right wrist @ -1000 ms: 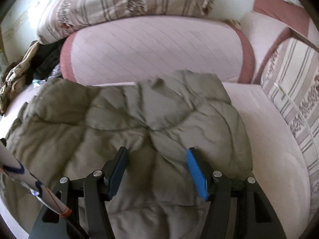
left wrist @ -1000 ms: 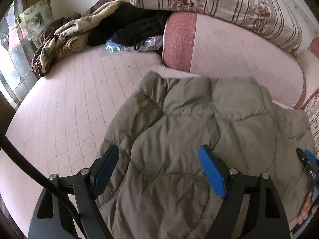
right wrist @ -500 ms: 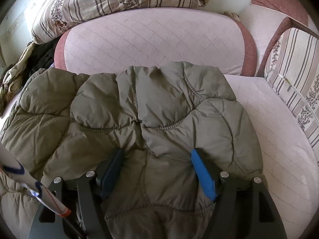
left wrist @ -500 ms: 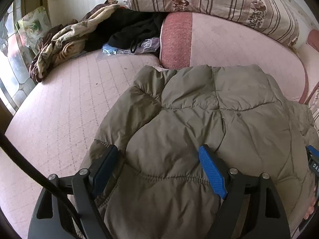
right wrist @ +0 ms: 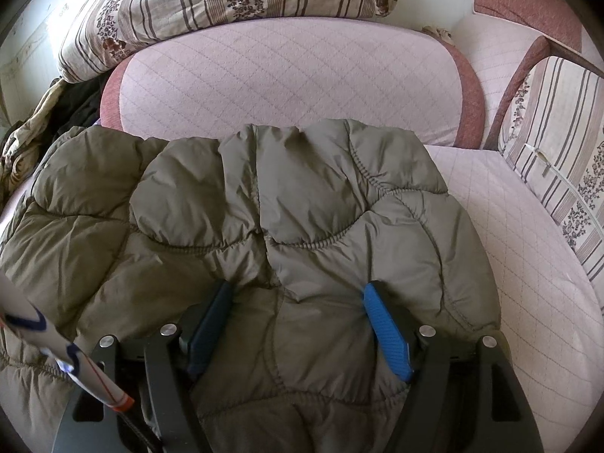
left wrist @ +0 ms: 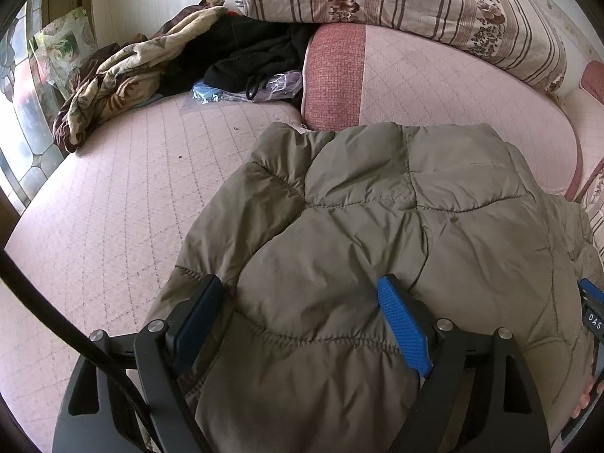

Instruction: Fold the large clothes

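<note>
An olive quilted puffer jacket lies on the pink quilted sofa seat, its far edge against the backrest cushion. It also fills the right wrist view. My left gripper has its jaws wide apart with a bulge of the jacket's left part between them. My right gripper also has its jaws wide apart with jacket fabric bunched between them, on the right part. The right gripper's edge shows at the far right of the left wrist view.
A heap of brown, beige and black clothes and a plastic bag sit at the sofa's back left. A striped floral pillow lies on the backrest. Another striped cushion stands at the right. A window is at left.
Both grippers have pushed forward and down with the jacket; its far edge has moved up against the backrest and the fabric has puffed up between the jaws.
</note>
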### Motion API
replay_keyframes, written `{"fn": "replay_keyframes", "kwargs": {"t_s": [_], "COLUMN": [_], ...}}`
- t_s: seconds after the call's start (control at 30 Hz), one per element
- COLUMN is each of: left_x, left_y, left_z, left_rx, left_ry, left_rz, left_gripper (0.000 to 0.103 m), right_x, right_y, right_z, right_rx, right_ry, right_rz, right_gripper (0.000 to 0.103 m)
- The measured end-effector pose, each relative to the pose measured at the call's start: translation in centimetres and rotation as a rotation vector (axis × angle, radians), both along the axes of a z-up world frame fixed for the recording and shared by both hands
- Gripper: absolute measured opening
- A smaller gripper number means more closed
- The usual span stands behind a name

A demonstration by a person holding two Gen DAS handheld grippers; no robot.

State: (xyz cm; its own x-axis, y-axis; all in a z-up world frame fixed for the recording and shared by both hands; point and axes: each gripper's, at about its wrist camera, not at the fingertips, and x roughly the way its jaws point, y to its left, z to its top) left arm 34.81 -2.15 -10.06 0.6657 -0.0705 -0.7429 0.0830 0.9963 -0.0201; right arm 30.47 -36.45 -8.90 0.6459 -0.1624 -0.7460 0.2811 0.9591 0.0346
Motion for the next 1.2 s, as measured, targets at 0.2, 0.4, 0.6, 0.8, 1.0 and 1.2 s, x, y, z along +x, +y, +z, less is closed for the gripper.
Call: {"fn": "replay_keyframes", "kwargs": {"t_s": [0.2,0.4,0.6,0.8,1.0,1.2], "left_x": [0.0,-0.1,-0.6,-3.1,-5.5,-5.7], "left_y": [0.0,0.3,0.3,1.6,5.0,8.5], "left_z": [0.1,0.1,0.7,3.1,6.3,6.2], "left_rx": [-0.002,-0.004,0.024,0.038,0.057,-0.032], "left_ry": [0.006,0.014,0.034,0.026,-0.011,0.073], "left_rz": [0.004,0.018,0.028,0.018,0.065,0.099], "left_gripper": [0.085,0.085,0.085,0.083,0.083,0.083], "right_x": [0.0,0.1,0.0,-2.3,-6.0,-10.0], "right_y": [-0.1,0.1,0.3,0.5,-0.9,-3.9], "right_z": [0.0,0.1,0.7,2.1,4.4,6.6], "right_rx": [-0.005,-0.015,-0.036,-0.030,-0.003,0.018], "right_ry": [0.002,0.018,0.058,0.082,0.091,0.056], "right_rz": [-0.002,-0.011,-0.036,-0.053,-0.049,-0.091], "right_gripper": [0.077,0.077,0.078,0.078,0.079,0.082]}}
